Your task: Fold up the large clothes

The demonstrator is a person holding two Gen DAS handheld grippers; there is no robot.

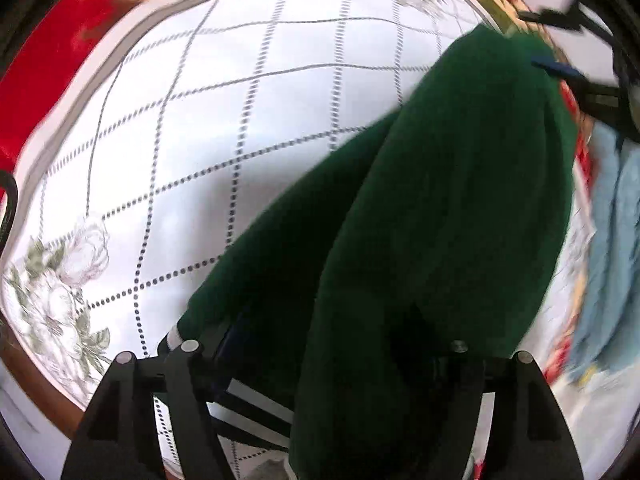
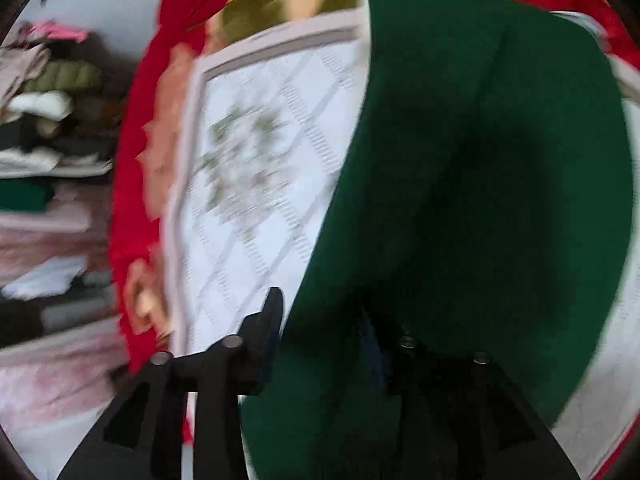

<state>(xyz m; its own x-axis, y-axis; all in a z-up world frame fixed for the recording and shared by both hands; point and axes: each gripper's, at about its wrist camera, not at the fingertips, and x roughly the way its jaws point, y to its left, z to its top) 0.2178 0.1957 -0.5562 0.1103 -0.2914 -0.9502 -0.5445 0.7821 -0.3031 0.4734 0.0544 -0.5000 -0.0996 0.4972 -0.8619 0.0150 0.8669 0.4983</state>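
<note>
A dark green garment (image 1: 448, 216) with white stripes at its hem hangs lifted above a white checked tablecloth (image 1: 248, 128). My left gripper (image 1: 320, 344) is shut on the green garment; cloth covers the fingertips. The other gripper shows at the far upper right of the left wrist view (image 1: 560, 68), holding the garment's far end. In the right wrist view the same green garment (image 2: 480, 200) drapes over my right gripper (image 2: 340, 328), which is shut on it. Its left finger (image 2: 268, 328) shows; the right one is hidden under cloth.
The tablecloth (image 2: 256, 184) has flower prints and lies on a red patterned blanket (image 1: 52, 60). A light blue cloth (image 1: 608, 248) lies at the right. Shelves with stacked clothes (image 2: 44, 128) stand at the left of the right wrist view.
</note>
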